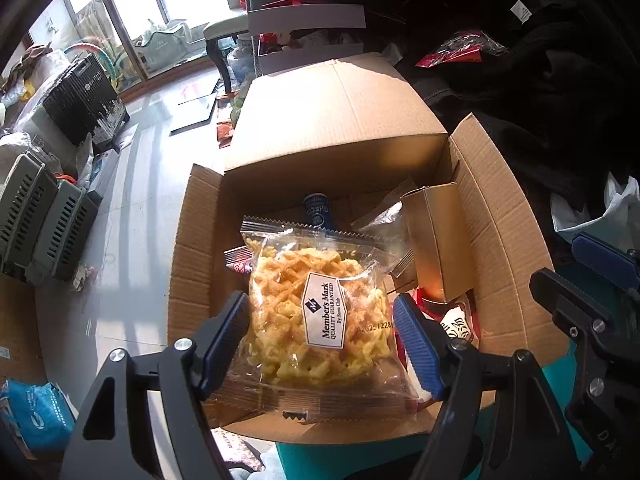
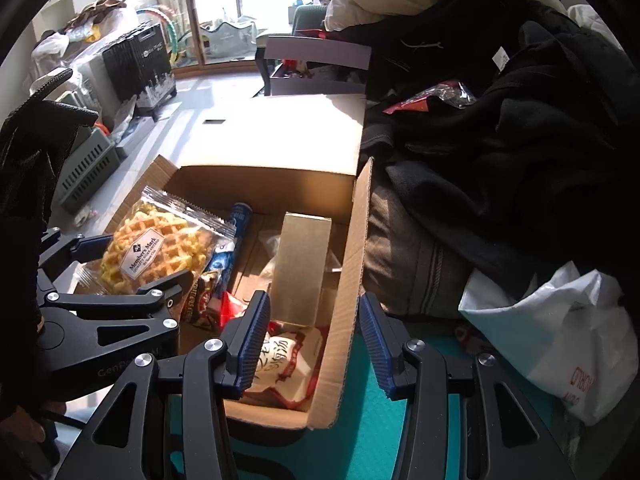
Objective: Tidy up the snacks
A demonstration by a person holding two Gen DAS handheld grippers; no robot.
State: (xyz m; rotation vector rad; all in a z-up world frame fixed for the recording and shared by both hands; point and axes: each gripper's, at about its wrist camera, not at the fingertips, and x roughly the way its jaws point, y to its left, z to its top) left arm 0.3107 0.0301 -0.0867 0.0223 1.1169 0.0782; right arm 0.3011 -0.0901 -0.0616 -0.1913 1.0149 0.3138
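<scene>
**Waffle packet held over the open box**

While the left tongs [image 1: 320, 324] hung above the cardboard box [image 1: 336, 128], they were clamped on a clear packet of waffle snacks [image 1: 316, 312], one blue pad pressed to each side of it, so the packet sat squarely between the two fingers with its label facing up. It was held over the near left part of the box, probably so it could be let down onto the things already inside (a blue tube [image 1: 318, 210], a plain tan carton [image 1: 438, 236] standing against the right wall, and a red-and-white sachet [image 2: 286, 360] in the near corner). Whether the packet touched anything beneath it could not be told.

The right tongs [image 2: 312, 344] stood apart and held nothing. Their fingers straddled the near end of the right flap, one pad inside the box above the sachet and the other outside over the teal mat [image 2: 372, 420], though neither pad seemed to press on the cardboard. That spot looked chosen to stay clear of the packet, which lay well to their left, next to the person's black glove [image 2: 28, 152].
</scene>
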